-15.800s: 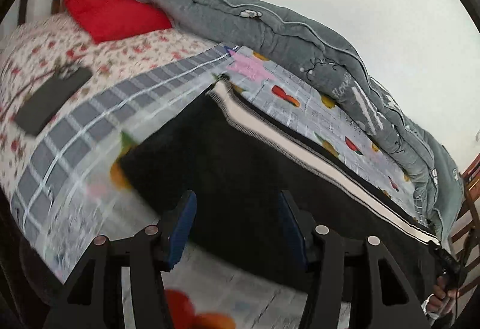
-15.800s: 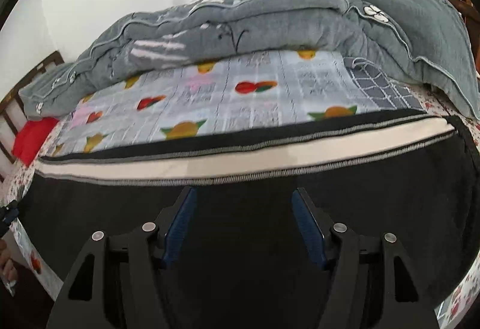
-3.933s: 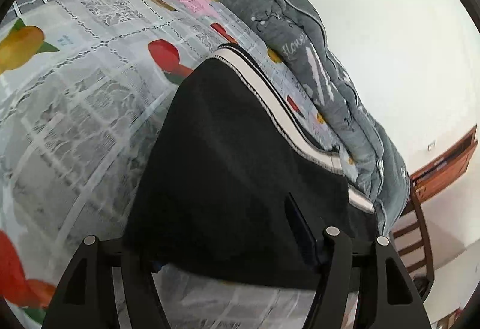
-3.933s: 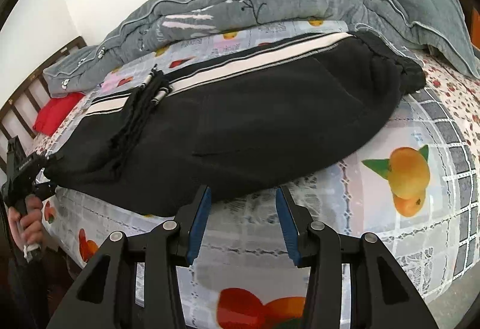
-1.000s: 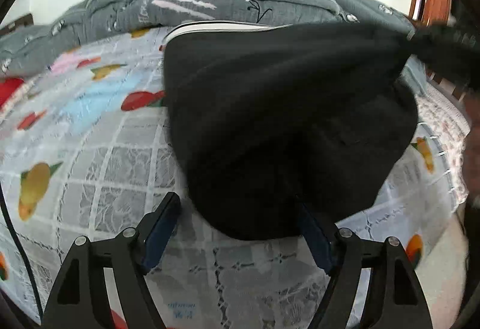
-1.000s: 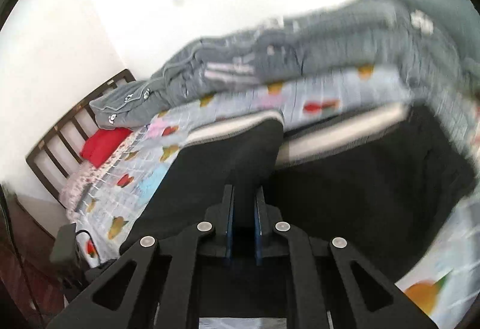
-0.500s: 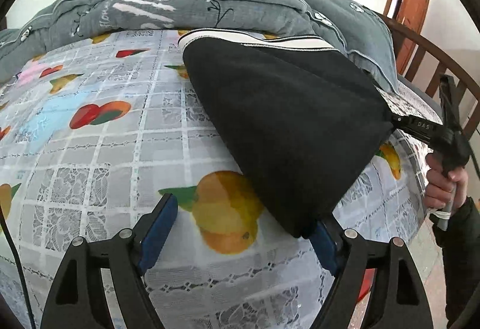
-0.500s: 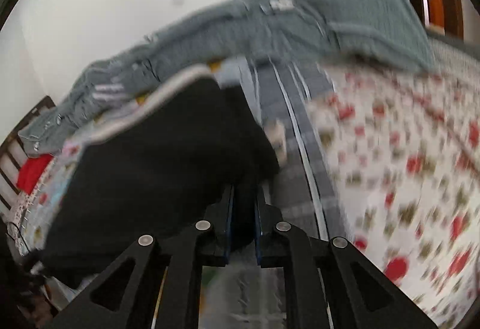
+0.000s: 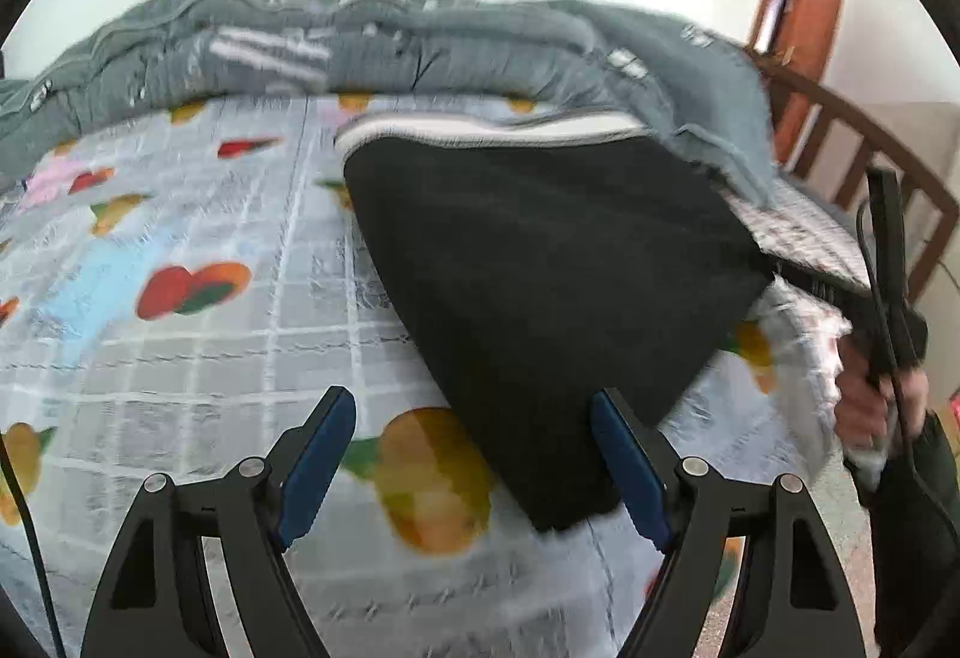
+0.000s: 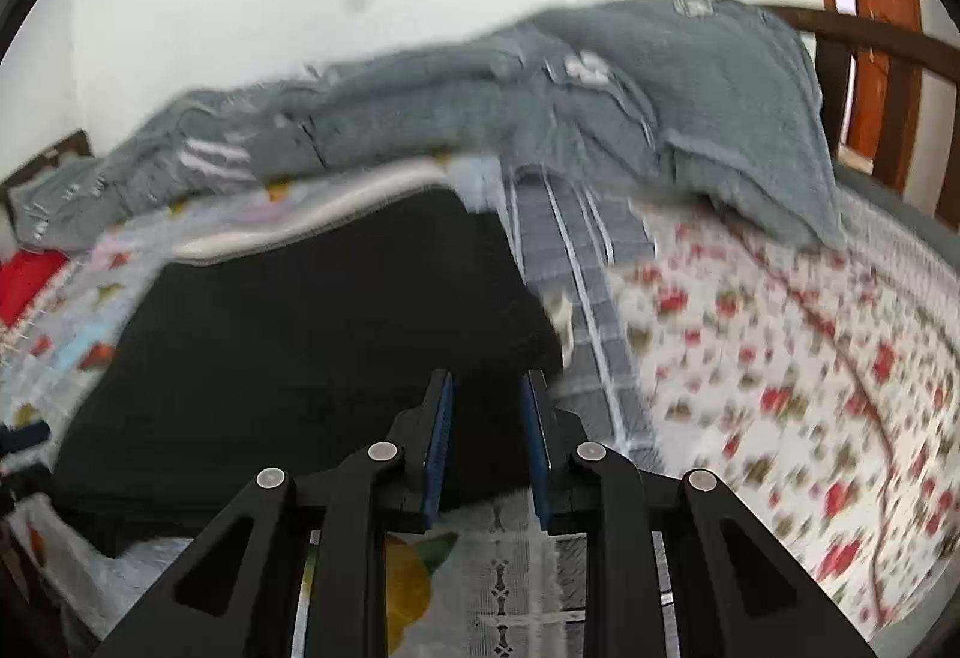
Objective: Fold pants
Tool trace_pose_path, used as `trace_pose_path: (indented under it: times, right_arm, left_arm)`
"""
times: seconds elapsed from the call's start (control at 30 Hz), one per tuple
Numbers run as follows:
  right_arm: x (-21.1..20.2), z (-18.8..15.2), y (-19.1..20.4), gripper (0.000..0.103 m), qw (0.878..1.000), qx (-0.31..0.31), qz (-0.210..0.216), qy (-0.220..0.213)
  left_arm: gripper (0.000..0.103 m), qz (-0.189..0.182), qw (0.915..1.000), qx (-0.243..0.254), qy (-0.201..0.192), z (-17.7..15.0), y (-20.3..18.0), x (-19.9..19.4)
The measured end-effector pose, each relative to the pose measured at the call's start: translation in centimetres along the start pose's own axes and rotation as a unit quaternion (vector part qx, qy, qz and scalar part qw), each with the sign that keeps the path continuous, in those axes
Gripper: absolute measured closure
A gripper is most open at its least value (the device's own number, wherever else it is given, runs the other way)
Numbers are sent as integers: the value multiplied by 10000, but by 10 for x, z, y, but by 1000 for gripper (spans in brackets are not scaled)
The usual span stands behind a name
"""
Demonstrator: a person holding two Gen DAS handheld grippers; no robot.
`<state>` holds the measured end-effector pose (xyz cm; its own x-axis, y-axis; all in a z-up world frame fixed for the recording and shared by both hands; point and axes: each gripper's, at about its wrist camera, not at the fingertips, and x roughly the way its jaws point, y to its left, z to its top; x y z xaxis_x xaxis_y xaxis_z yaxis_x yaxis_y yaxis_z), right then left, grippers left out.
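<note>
While the black pants (image 9: 540,262) lay folded into a compact stack on the bed's fruit-print sheet (image 9: 198,334), near the grey quilt (image 9: 420,39), the left gripper (image 9: 474,454) hovered with its blue pads spread wide around the stack's near corner, gripping nothing. At the opposite edge the right gripper (image 10: 486,436) stood parted by a narrow gap, with dark cloth visible between the pads but not pinched. Judging by both unclamped grips, the fold had been laid down, probably leaving only smoothing.
</note>
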<state>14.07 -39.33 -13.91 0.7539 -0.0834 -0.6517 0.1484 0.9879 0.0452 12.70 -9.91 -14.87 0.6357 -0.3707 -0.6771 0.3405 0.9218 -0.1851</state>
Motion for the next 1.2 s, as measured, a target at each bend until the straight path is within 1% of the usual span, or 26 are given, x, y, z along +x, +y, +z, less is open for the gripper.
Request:
trace_pose_path:
  times: [0.03,0.07,0.13,0.17,0.2,0.27,0.3,0.37,0.4,0.43,0.47,0.57,0.6,0.63,0.7,0.73,0.77,0.8,0.83,0.9,0.97,1.0,1.03,1.07,1.13,1.2]
  right_arm:
    - [12,-6,0,81,9997,14,-85,242]
    - [19,-11,0,81,9995,17,-115,310]
    - [12,-17,2,81,9996,-141,-194,174]
    - [7,-16,3,81,9994,-235,-186,195]
    - [1,-13,2,81,9993,-289,-113,214]
    - [-8,-4,-6,79,9996,-214,62,175]
    - [-12,2,-11,74,9998,-93,161,105]
    - [-16,15,-22,59,9994,176,298,-24]
    - [-13,22,-25,48,9990,280,331,-49]
    - [-8,29,-29,43,9985,399,362,-33]
    - [1,35,-30,43,9980,485,414,21]
    - [36,41,-34,42,9932,794,678,519]
    - [44,39,-35,39,9903,930,845,589]
    - [50,37,-37,36,9872,1090,977,630]
    - [52,37,-35,34,9864,1135,1001,647]
    - [52,37,-34,34,9868,1101,989,651]
    - [52,38,-32,34,9873,1065,977,666]
    - [52,38,-31,34,9876,1035,959,683]
    - [52,39,-28,34,9882,993,937,697]
    - [52,39,-20,34,9895,918,853,723]
    - [51,39,-12,34,9913,846,706,726]
    - [51,39,-11,36,9918,818,658,730]
    - [50,39,-8,43,9924,768,606,743]
    - [48,39,-5,45,9924,737,622,759]
    - [41,39,1,60,9939,566,560,759]
    - [31,39,12,69,9958,293,522,688]
  left_arm:
    - [21,-128,9998,-85,111,-2,-1,9]
    - [21,-219,9993,-159,250,-7,-1,18]
    - [20,-64,9999,27,132,-16,-8,20]
    - [20,2,9998,189,103,-17,-12,19]
    - [22,-70,9996,219,148,-15,-12,18]
    - [22,-367,9992,21,137,-7,-5,15]
    - [22,-468,9988,-127,81,-2,2,14]
    - [21,-671,9969,-398,32,6,15,17]
    - [21,-839,9949,-537,125,11,21,22]
    - [21,-1016,9923,-669,240,14,24,28]
    - [21,-1168,9896,-779,311,16,28,34]
    - [21,-1509,9841,-903,230,20,35,41]
    - [21,-1653,9811,-977,226,22,39,43]
    - [22,-1883,9758,-1093,212,23,43,42]
    - [24,-2211,9670,-1256,162,24,53,39]
    - [24,-2273,9654,-1277,111,24,57,36]
    - [24,-2248,9659,-1281,50,23,59,35]
    - [24,-2053,9698,-1314,1,24,63,36]
    - [24,-1930,9718,-1353,53,26,64,40]
    - [24,-1866,9702,-1528,244,35,70,55]
    - [25,-1805,9707,-1543,381,46,70,68]
    - [39,-1746,9710,-1571,446,52,68,75]
    - [60,-1715,9699,-1644,532,56,68,81]
    - [69,-1672,9687,-1741,570,57,69,85]
    - [81,-1603,9693,-1807,456,59,75,82]
    - [87,-1524,9694,-1910,256,57,87,70]
